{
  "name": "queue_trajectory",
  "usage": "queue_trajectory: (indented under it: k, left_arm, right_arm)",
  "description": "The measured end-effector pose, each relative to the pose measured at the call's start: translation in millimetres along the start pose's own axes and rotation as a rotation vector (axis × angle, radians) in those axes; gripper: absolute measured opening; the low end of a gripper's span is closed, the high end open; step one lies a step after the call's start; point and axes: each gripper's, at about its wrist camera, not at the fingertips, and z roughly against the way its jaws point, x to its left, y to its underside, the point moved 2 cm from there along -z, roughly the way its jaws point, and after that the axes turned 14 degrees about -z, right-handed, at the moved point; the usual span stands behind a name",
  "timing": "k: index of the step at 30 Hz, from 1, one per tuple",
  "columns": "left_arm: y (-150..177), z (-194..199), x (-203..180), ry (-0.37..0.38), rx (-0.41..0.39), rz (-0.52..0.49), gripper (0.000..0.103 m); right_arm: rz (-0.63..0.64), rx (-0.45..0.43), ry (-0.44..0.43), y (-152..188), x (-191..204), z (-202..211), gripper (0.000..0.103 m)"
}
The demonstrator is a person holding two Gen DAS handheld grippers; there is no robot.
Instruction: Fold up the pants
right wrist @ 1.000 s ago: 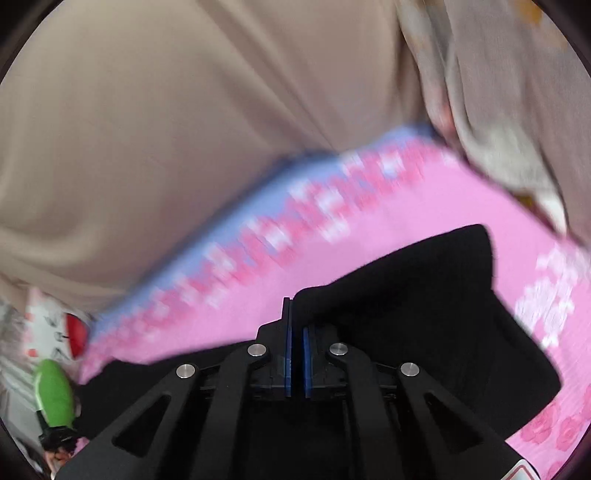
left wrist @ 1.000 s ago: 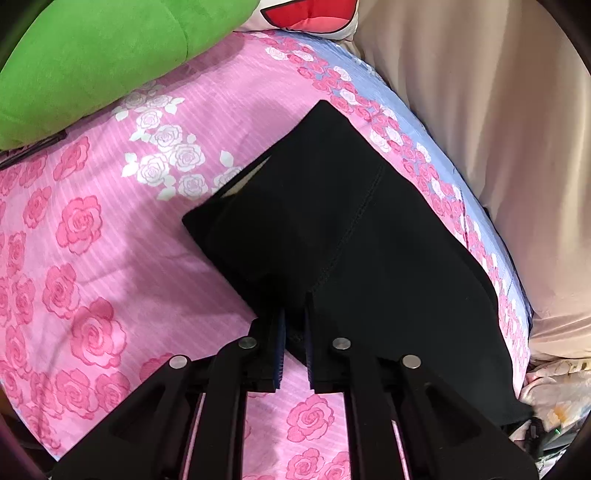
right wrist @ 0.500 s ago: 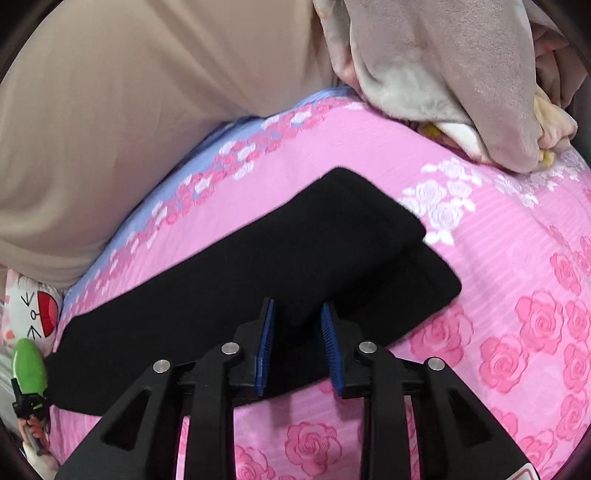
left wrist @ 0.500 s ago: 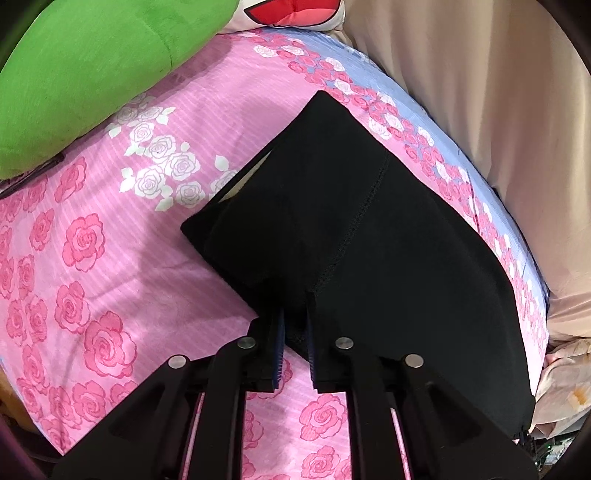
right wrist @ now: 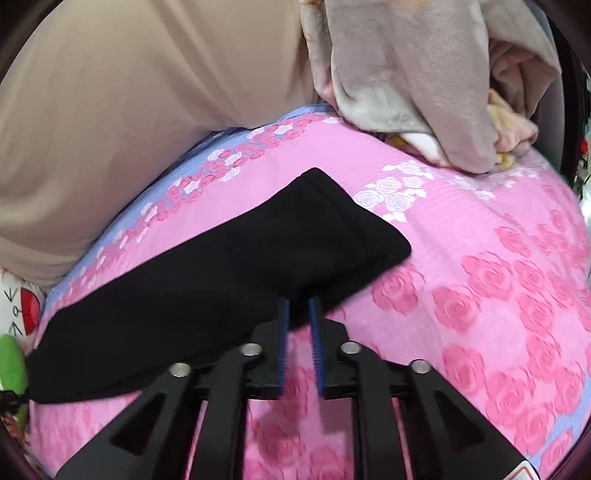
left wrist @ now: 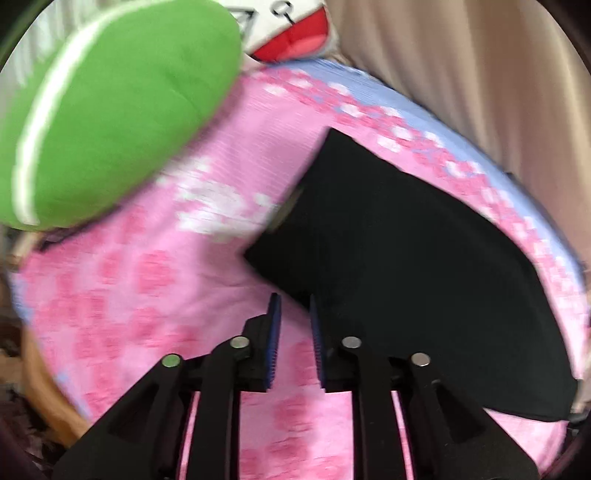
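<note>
The black pants (left wrist: 399,258) lie folded in a long band on the pink rose bedsheet (left wrist: 140,295). In the right wrist view the pants (right wrist: 229,273) stretch from the lower left to a rounded end at mid-frame. My left gripper (left wrist: 294,306) is open and empty, just off the pants' near edge. My right gripper (right wrist: 299,306) is open and empty, its tips at the pants' near edge. Nothing is between either pair of jaws.
A green plush cushion (left wrist: 110,110) and a white cushion with a red mouth (left wrist: 291,33) lie at the head end. A beige curtain (right wrist: 129,92) hangs behind the bed. A heap of grey and cream blankets (right wrist: 424,74) sits at the far end.
Both grippers let go of the pants and drew back toward the near edge. The right gripper, shut on cloth a second ago, opened; the pants now lie flat.
</note>
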Motion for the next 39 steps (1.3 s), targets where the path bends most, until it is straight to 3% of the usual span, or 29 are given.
queue_trajectory:
  k: [3,5,7,9,12,16,17,18,20,23,24,26,27,28,29,30,32,35,39]
  left_arm:
    - [6,14,6,-0.058,-0.016,0.018,0.022]
    - [10,30,-1,-0.015,-0.062,0.013,0.024]
    - [13,43,-19,0.005,-0.106,-0.015,0.046]
    - [18,55,-49,0.004,-0.156,-0.077,0.061]
    - [26,65,-107,0.007,-0.212,-0.202,0.062]
    - [41,66,-171,0.092,-0.222,-0.294,0.081]
    - [44,63,-185,0.113,-0.211,-0.312,0.081]
    - [48,60,-200,0.128,-0.198,-0.338,0.081]
    - [56,55,-222,0.133,-0.183,-0.374,0.081]
    - [66,48,-246,0.144,-0.158,-0.424,0.081]
    - [71,47,-250,0.144,-0.151,-0.434,0.081]
    - [77,41,-259,0.137,-0.136,-0.456,0.081]
    - [80,39,-264,0.127,-0.133,-0.462,0.081]
    - [82,37,-266,0.118,-0.133,-0.469,0.082]
    - [85,38,-269,0.11,-0.135,-0.475,0.082]
    - [85,38,-271,0.099,-0.141,-0.482,0.084]
    - [86,41,-277,0.079,-0.166,-0.484,0.087]
    - [84,41,-284,0.018,-0.208,-0.484,0.091]
    - [83,35,-294,-0.027,-0.22,-0.473,0.091]
  right_arm:
    - [-0.019,-0.039,0.018,-2,-6,12,0.035]
    - [-0.038,-0.07,0.02,-9,-12,20,0.041]
    - [-0.053,-0.106,0.029,-22,-17,25,0.049]
    - [-0.048,-0.094,0.036,-34,-17,18,0.05]
    - [-0.038,-0.045,0.018,-44,-14,2,0.053]
    - [0.026,-0.005,0.117,-53,-6,-37,0.053]
    - [0.032,-0.005,0.128,-54,-6,-41,0.04]
    - [0.056,-0.004,0.138,-56,-4,-46,0.004]
    - [0.066,-0.006,0.112,-61,1,-41,0.006]
    - [0.101,-0.113,0.109,-74,2,-16,0.006]
    - [0.1,-0.1,0.136,-77,-7,-21,0.006]
    - [0.085,0.008,0.238,-73,-32,-49,0.002]
    - [0.083,0.02,0.271,-70,-39,-51,0.003]
    - [0.071,0.007,0.23,-70,-43,-43,0.005]
    - [0.051,-0.012,0.203,-70,-45,-33,0.013]
    - [0.031,-0.03,0.178,-70,-46,-22,0.03]
    - [0.009,-0.041,0.145,-69,-47,-10,0.048]
    - [-0.002,0.001,0.1,-64,-45,-8,0.053]
    - [0.032,0.02,0.152,-56,-30,-22,0.056]
